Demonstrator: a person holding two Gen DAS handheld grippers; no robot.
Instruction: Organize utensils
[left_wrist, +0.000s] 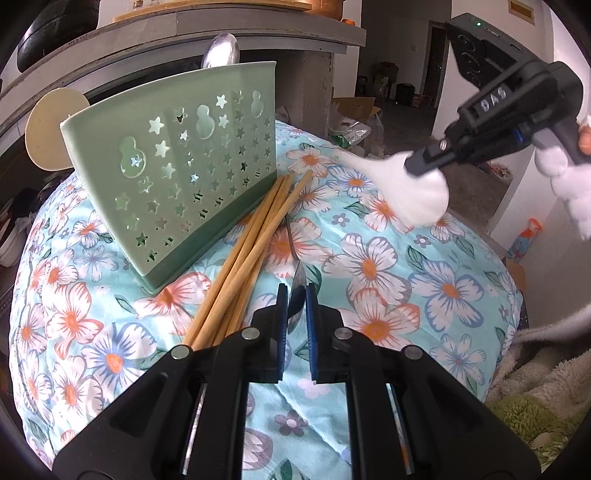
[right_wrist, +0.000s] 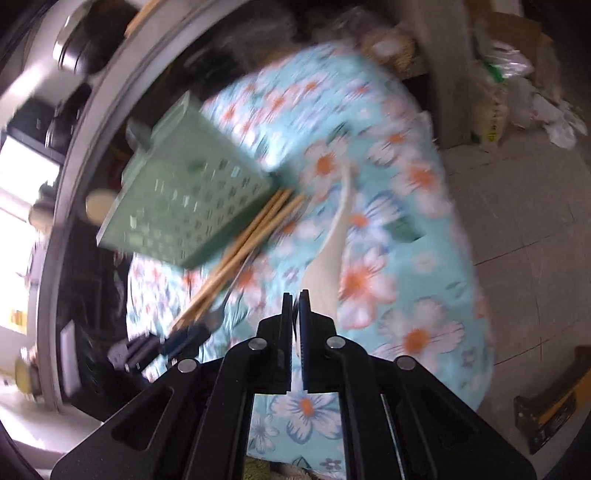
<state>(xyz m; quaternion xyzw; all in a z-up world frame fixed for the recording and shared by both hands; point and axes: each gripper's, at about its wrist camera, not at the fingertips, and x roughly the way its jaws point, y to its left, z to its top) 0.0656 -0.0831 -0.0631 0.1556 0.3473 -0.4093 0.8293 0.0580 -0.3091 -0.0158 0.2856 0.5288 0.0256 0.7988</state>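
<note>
A green utensil holder (left_wrist: 184, 166) with star cut-outs stands on the floral cloth (left_wrist: 388, 277); a metal spoon bowl (left_wrist: 221, 50) and a round wooden utensil (left_wrist: 51, 129) stick out behind it. Several wooden chopsticks (left_wrist: 251, 251) lie beside it. My left gripper (left_wrist: 296, 295) is shut on a metal spoon (left_wrist: 295, 291) lying by the chopsticks. My right gripper (right_wrist: 295, 301) is shut on a white ceramic spoon (right_wrist: 328, 266), held above the cloth; it shows in the left wrist view (left_wrist: 417, 192). The right wrist view is blurred and shows the holder (right_wrist: 184, 206) and chopsticks (right_wrist: 240, 254).
A grey shelf (left_wrist: 221, 33) runs behind the holder. Boxes and bags (right_wrist: 509, 74) lie on the tiled floor to the right. A fleecy blanket (left_wrist: 535, 398) lies at the cloth's right edge.
</note>
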